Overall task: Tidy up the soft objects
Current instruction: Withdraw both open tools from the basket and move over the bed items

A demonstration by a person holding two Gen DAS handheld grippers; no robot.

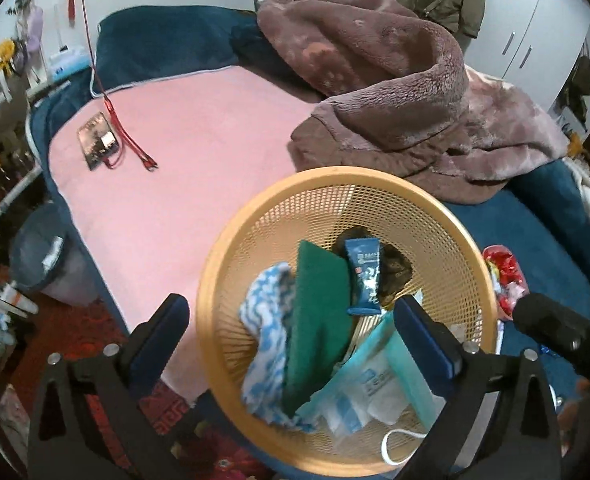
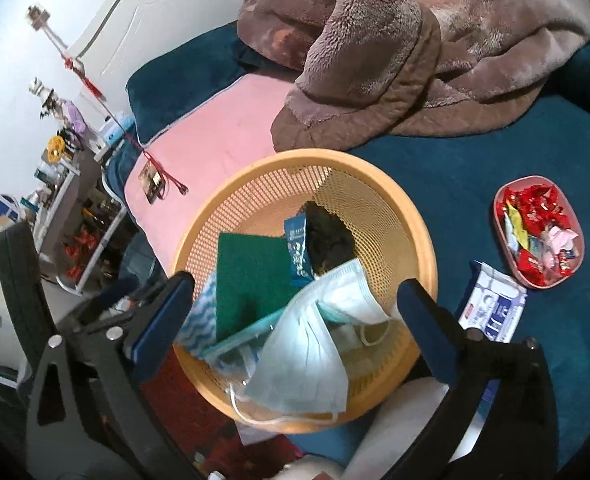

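Note:
An orange mesh basket (image 1: 375,184) sits at the bed's near edge, also in the right wrist view (image 2: 415,216). It holds a green cloth (image 1: 319,312), a blue-and-white cloth (image 1: 267,332), a blue packet (image 1: 365,276), a dark item (image 1: 395,268) and a light blue face mask (image 2: 315,360). My left gripper (image 1: 291,340) is open and empty above the basket's near side. My right gripper (image 2: 295,312) is open over the basket, the face mask lying loose between its fingers. The right gripper's body (image 1: 555,332) shows at the right of the left wrist view.
A brown plush blanket (image 1: 395,80) is heaped behind the basket on the blue bedspread (image 2: 475,184). A pink mat (image 1: 199,160) carries a phone (image 1: 97,140) and red cable. A pink tray of sweets (image 2: 539,236) and a white wipes pack (image 2: 491,308) lie right of the basket.

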